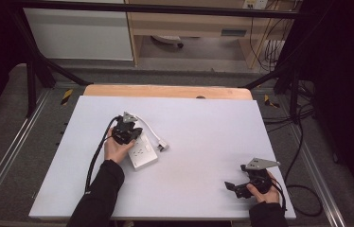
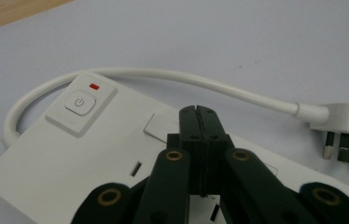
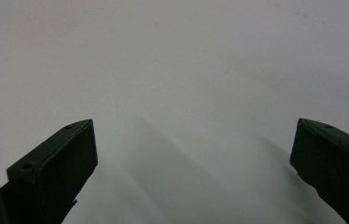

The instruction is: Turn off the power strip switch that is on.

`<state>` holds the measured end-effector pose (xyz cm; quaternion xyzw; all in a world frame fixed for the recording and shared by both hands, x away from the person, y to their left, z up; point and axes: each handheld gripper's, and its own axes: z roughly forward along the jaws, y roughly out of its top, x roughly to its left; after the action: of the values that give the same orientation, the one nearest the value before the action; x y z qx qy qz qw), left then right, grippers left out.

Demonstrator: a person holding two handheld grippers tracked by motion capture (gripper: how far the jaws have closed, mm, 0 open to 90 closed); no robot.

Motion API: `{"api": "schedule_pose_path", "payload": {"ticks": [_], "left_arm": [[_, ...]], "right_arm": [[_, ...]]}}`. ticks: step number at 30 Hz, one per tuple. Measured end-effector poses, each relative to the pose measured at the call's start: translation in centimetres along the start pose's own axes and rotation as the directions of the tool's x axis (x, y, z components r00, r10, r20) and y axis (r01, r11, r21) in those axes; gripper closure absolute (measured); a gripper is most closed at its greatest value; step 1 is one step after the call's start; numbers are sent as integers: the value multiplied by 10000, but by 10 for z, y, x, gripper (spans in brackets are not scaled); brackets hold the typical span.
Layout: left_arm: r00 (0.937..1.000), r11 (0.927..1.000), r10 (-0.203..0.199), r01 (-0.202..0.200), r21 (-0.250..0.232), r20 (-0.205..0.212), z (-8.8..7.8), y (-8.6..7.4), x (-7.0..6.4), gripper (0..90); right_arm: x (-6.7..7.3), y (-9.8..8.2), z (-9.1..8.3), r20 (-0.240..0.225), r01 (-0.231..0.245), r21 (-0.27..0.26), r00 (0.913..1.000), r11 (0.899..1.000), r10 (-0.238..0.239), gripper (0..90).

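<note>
Left gripper over a white power strip, right gripper apart near the table's front edge.

The power strip [image 1: 142,152] lies flat on the white table [image 1: 203,127], left of centre, its long axis running diagonally from far-left to near-right; its cord [image 2: 182,79] loops to the plug [image 2: 345,128] beside it. The left gripper [image 2: 198,112], jaws pressed together, hovers above it. The right gripper [image 3: 191,154] is spread wide.

white tabletop [image 1: 203,142] | wood edge [image 1: 165,91] far side | grey floor [image 1: 4,137]

Smooth white plastic power strip [image 2: 70,158], matt white table [image 1: 203,142], bare wood edge [image 1: 165,91].
</note>
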<state>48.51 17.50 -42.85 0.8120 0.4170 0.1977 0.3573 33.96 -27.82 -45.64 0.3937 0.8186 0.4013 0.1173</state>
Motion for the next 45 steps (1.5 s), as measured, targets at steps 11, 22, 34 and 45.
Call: {"api": "schedule_pose_path", "payload": {"ticks": [11, 22, 34, 45], "left_arm": [[10000, 9999, -18, 19, -127, 36, -8, 2, 0, 899], [9997, 9998, 116, -111, -192, 229, -20, 4, -3, 897], [9984, 9989, 456, -451, -138, 334, -38, 5, -8, 768], [9981, 9981, 582, -578, -208, 204, -60, -5, -9, 538]], "right_arm": [[0, 0, 0, 8, -12, -18, 10000, 10000, 12, 12], [0, 0, 1, 22, -15, -11, 10000, 10000, 15, 12], [0, 0, 1, 9, 1, 1, 10000, 10000, -1, 12], [1, 0, 1, 19, -34, -19, 10000, 10000, 34, 12]]}}
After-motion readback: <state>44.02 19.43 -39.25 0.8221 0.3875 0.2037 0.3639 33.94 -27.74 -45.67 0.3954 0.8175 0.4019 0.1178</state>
